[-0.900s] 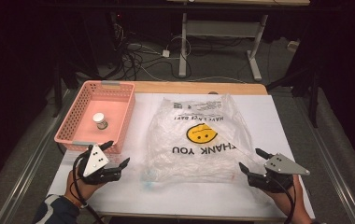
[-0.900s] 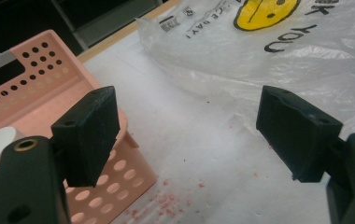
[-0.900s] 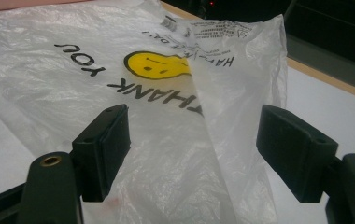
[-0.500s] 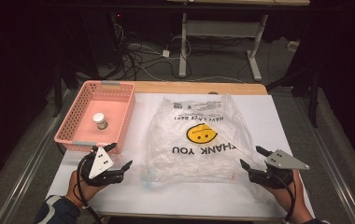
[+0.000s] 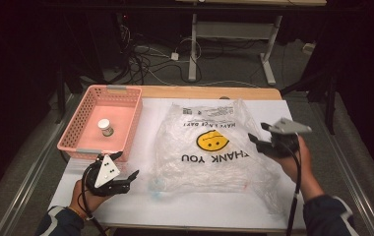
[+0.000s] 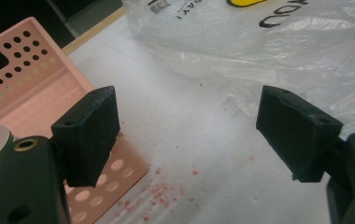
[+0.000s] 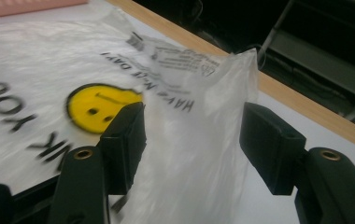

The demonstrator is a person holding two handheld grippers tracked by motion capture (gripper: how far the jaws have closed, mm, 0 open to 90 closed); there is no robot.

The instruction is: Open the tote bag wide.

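A clear plastic bag [image 5: 209, 142] printed with a yellow smiley and "THANK YOU" lies flat in the middle of the white table sheet. My right gripper [image 5: 257, 132] is at the bag's right edge, open, and a raised fold of the bag [image 7: 199, 154] stands between its jaws without being pinched. My left gripper [image 5: 126, 164] hovers open near the front left, just beside the front corner of the pink basket [image 5: 74, 145]. Nothing is between its fingers [image 6: 91, 130]. The bag's near left edge [image 6: 283, 46] lies a short way ahead of it.
The pink perforated basket [image 6: 35, 84] holds a small white-lidded jar [image 5: 105, 127] at the left. Red crumbs [image 6: 161, 191] dot the sheet by the basket's corner. The wooden table edge [image 7: 301, 102] runs behind the bag. Cables and desk legs lie on the floor beyond.
My right gripper has moved from the front right of the table forward and left to the bag's right edge. The left gripper has stayed near the basket's front corner.
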